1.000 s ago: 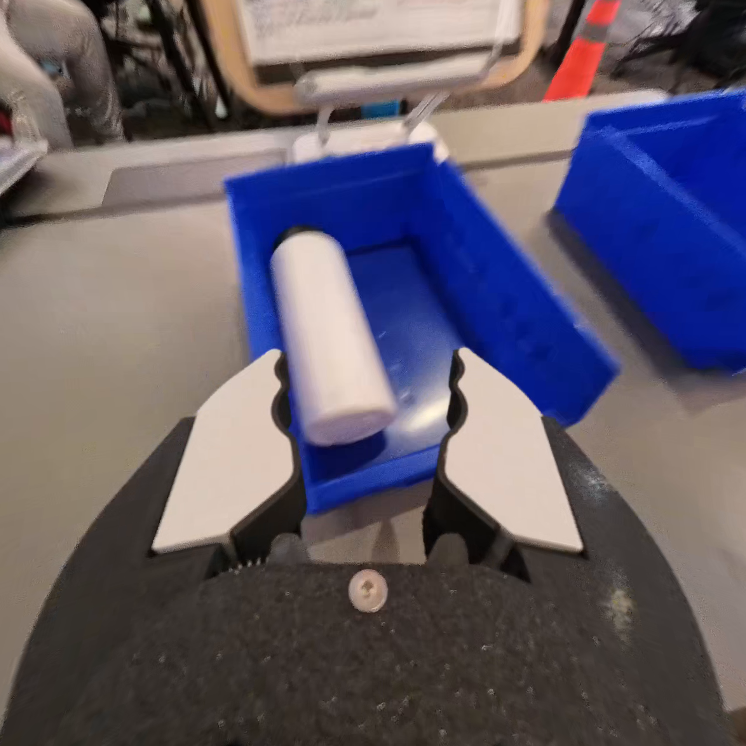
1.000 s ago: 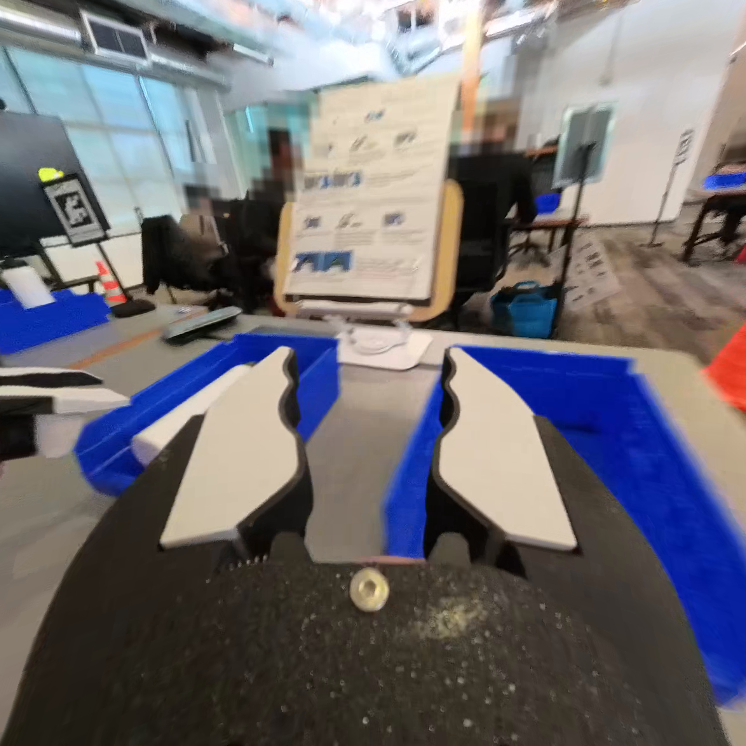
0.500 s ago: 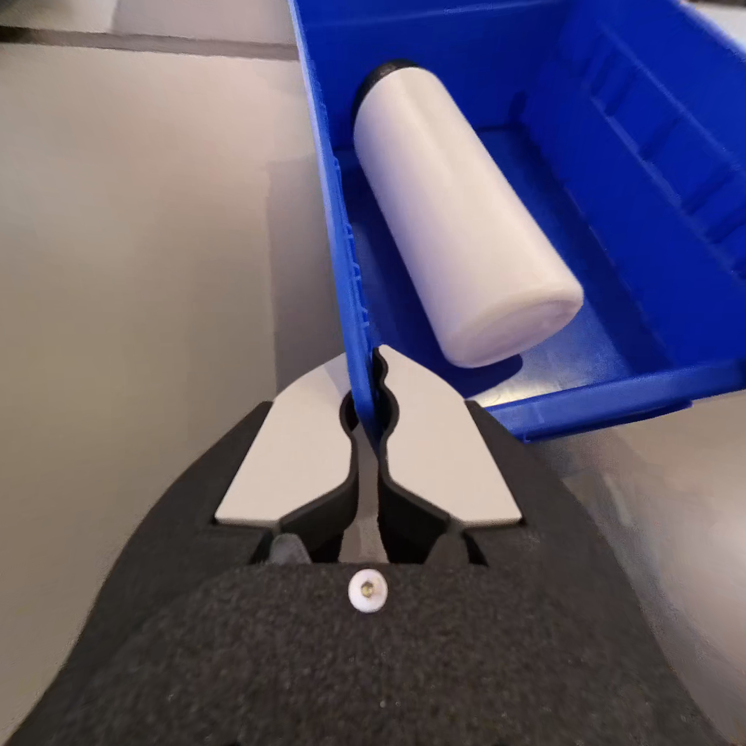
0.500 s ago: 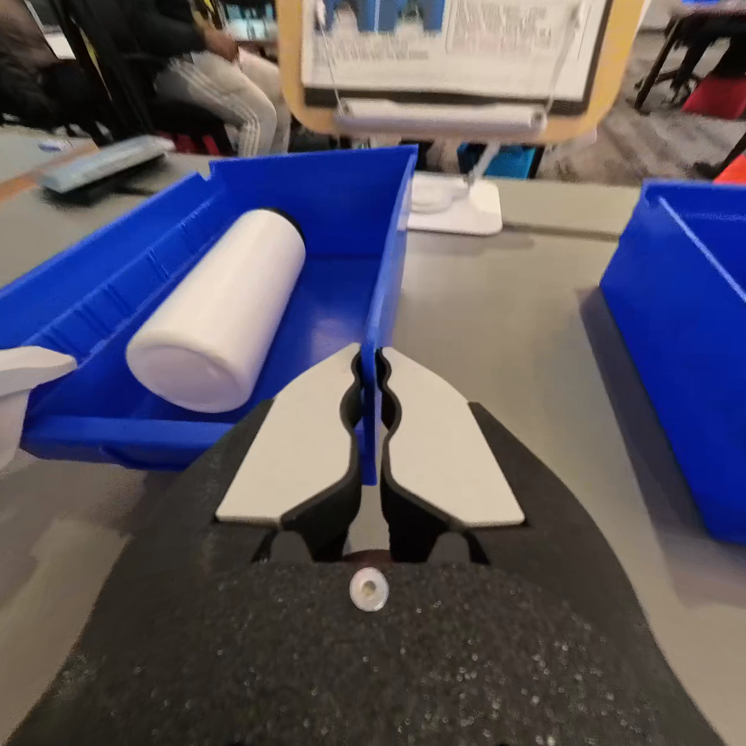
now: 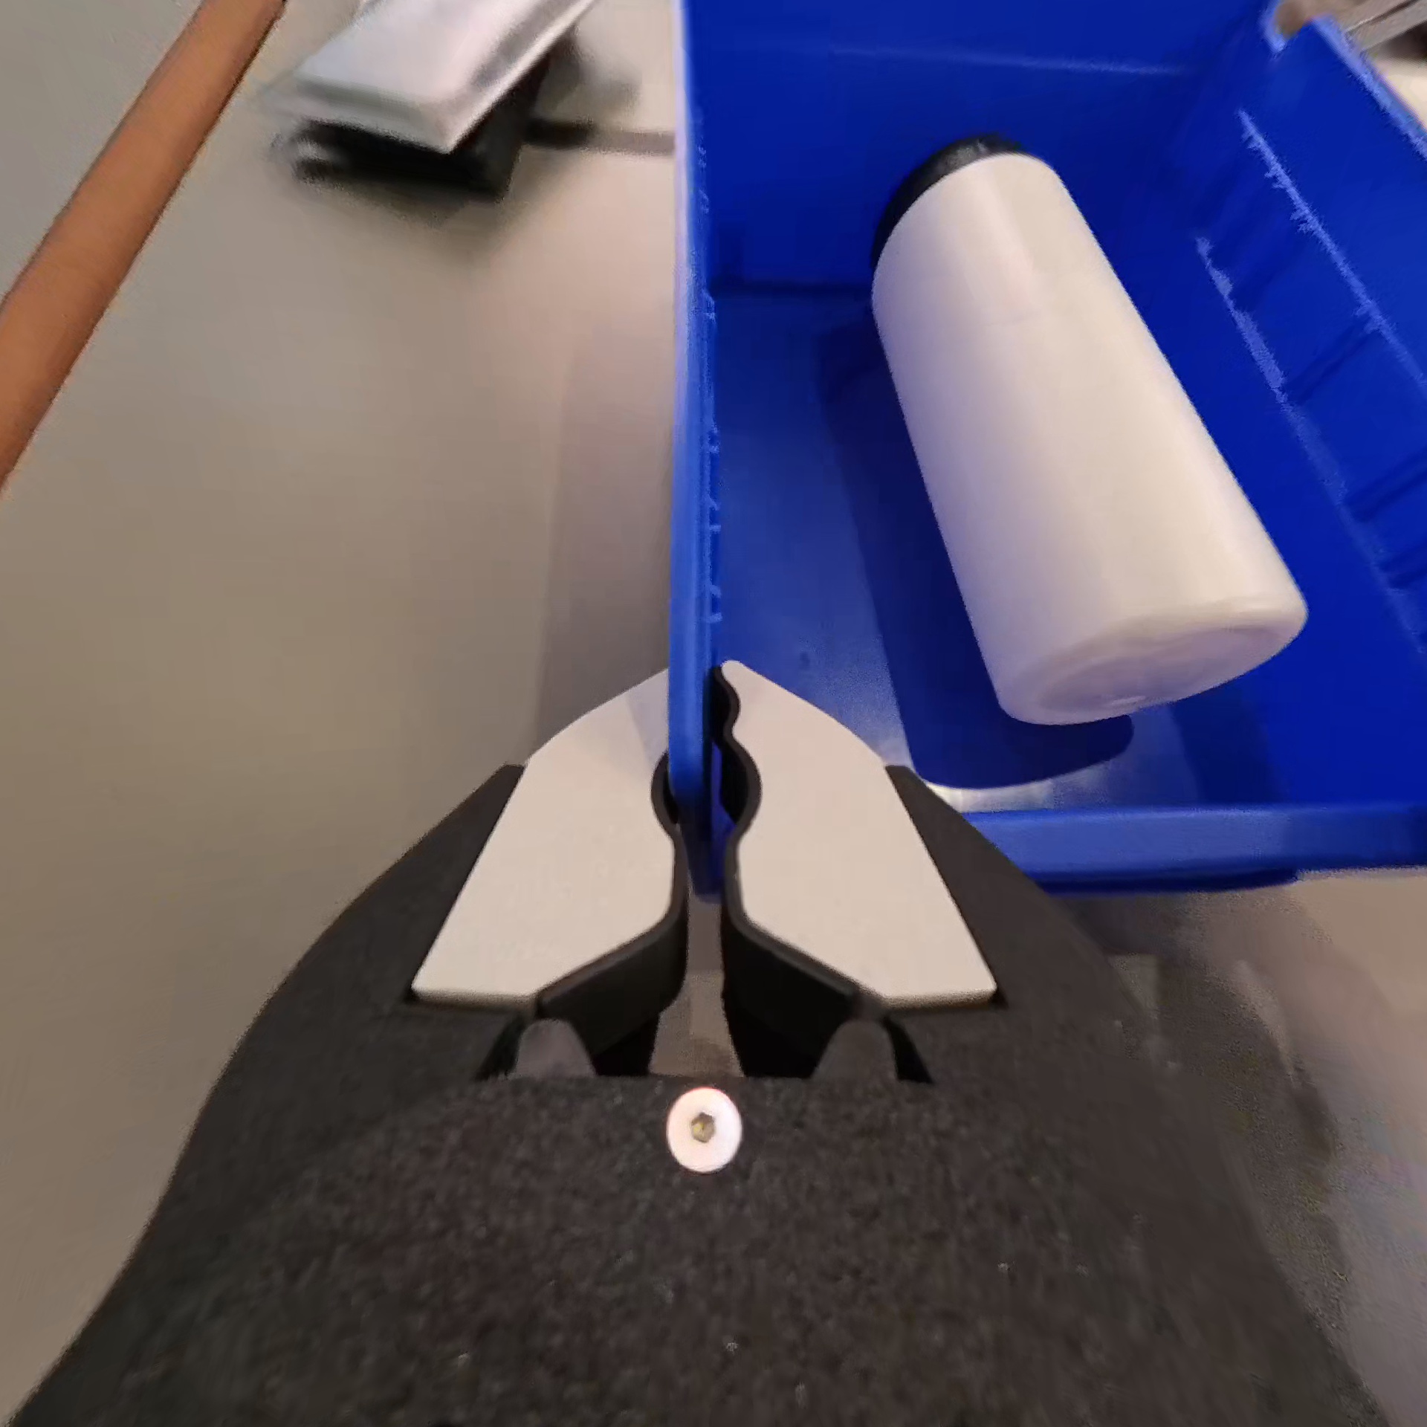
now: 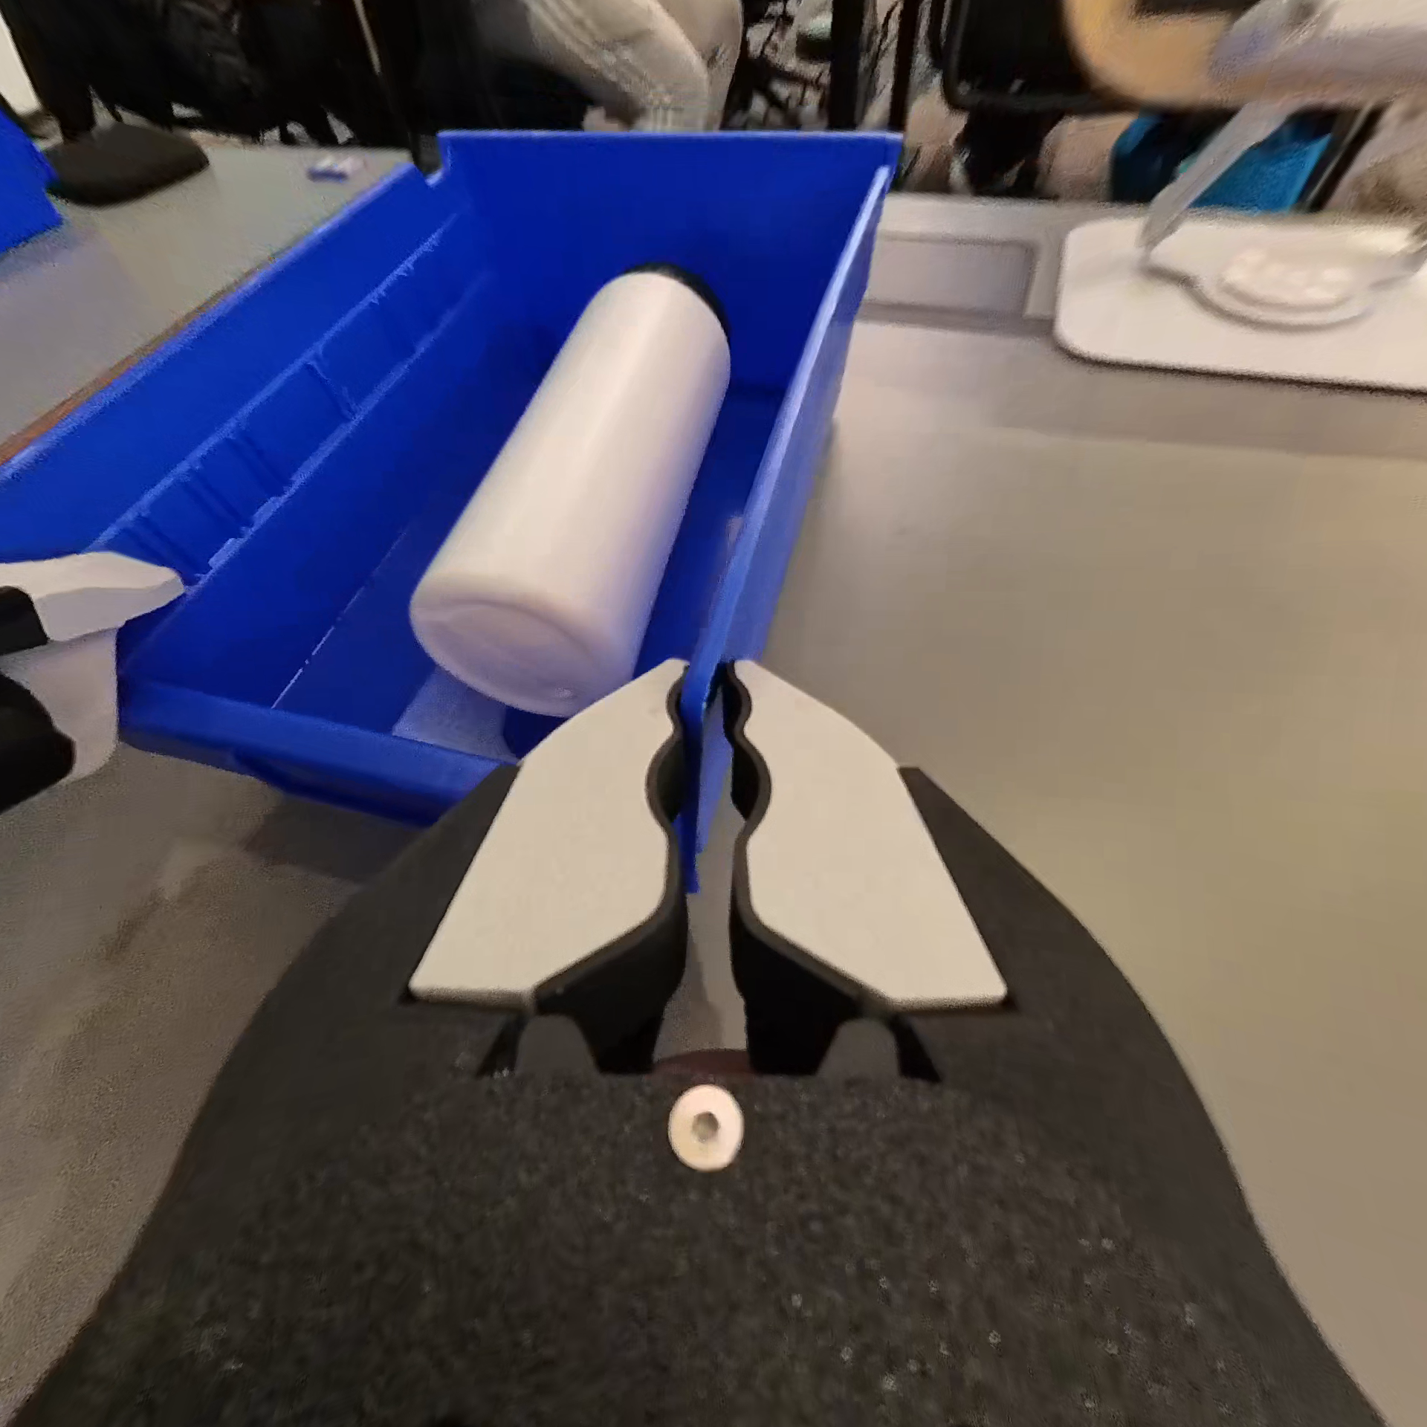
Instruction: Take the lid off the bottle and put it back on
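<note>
A white bottle [image 5: 1081, 432] with a black lid [image 5: 954, 158] at its far end lies on its side in a blue bin [image 5: 772, 154]. My left gripper [image 5: 699, 687] is shut on the bin's left side wall near its front corner. My right gripper [image 6: 706, 679] is shut on the bin's right side wall [image 6: 803, 401] near the front. The bottle [image 6: 579, 494] lies just left of the right gripper. The left gripper's fingers [image 6: 93, 591] show at the left edge of the right wrist view.
The bin rests on a grey table [image 5: 347, 463]. A grey flat device [image 5: 432, 69] lies behind the bin to the left. A white stand base [image 6: 1251, 309] sits on the table at the back right. People sit beyond the table.
Both grippers closed on the bin's side walls within the last second. Since half a second ago the bin has swung relative to the table, with both grips kept.
</note>
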Tool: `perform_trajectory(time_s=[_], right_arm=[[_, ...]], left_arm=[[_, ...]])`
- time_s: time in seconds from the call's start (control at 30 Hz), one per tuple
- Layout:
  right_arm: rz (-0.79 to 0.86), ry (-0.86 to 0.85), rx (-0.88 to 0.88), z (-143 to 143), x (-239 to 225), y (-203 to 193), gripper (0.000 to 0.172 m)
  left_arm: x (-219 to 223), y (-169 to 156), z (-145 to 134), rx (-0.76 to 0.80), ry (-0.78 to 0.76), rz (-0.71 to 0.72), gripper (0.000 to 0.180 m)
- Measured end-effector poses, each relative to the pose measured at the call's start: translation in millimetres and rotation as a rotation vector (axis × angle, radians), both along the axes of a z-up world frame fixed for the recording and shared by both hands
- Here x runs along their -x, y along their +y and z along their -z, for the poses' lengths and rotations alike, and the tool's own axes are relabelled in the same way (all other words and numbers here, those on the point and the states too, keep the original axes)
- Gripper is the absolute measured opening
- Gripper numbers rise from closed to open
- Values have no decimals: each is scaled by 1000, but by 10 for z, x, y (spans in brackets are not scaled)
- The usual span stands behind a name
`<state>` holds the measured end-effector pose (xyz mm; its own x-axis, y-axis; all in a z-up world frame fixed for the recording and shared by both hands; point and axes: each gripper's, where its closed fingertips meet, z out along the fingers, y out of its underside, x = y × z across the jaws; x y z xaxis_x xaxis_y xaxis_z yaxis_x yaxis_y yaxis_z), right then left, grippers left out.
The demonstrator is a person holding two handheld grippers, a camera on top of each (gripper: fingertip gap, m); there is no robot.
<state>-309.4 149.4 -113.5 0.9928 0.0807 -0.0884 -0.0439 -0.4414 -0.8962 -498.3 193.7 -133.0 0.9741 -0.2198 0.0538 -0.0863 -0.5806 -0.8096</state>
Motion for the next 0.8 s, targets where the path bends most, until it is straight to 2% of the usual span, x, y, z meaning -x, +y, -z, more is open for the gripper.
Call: perform_trajectory(time_s=[0.07,0.17,0.27,0.3,0.37,0.43,0.5,0.63,0.73,0.8], right_arm=[[-12,-1,-10,103,94,31,6],[-8,6,-47,101,110,42,6],[-59,17,-15,98,123,28,8],[-93,8,-5,82,130,8,9],[-178,1,-47,-72,126,-60,15],[-262,-28,-109,-301,38,-178,30],[-335,-55,-147,-523,-134,-329,38],[-407,-86,-168,-881,-770,-657,57],[-400,-81,-175,-1090,-1403,-907,67],[-370,-77,-187,-1181,-1845,-1078,73]], left_arm=[[68,34,35,-17,-24,-29,1],[76,48,37,-15,-5,-25,2],[63,49,32,-9,-80,-30,3],[54,33,20,1,-104,-24,9],[91,-14,-84,2,-124,-43,38],[88,-81,-324,-49,-153,-55,54],[-43,-189,-588,-81,-184,-19,66],[-566,-489,-1055,-167,-195,99,76],[-1052,-756,-1201,-202,-156,190,84],[-1405,-972,-1193,-183,-189,267,89]])
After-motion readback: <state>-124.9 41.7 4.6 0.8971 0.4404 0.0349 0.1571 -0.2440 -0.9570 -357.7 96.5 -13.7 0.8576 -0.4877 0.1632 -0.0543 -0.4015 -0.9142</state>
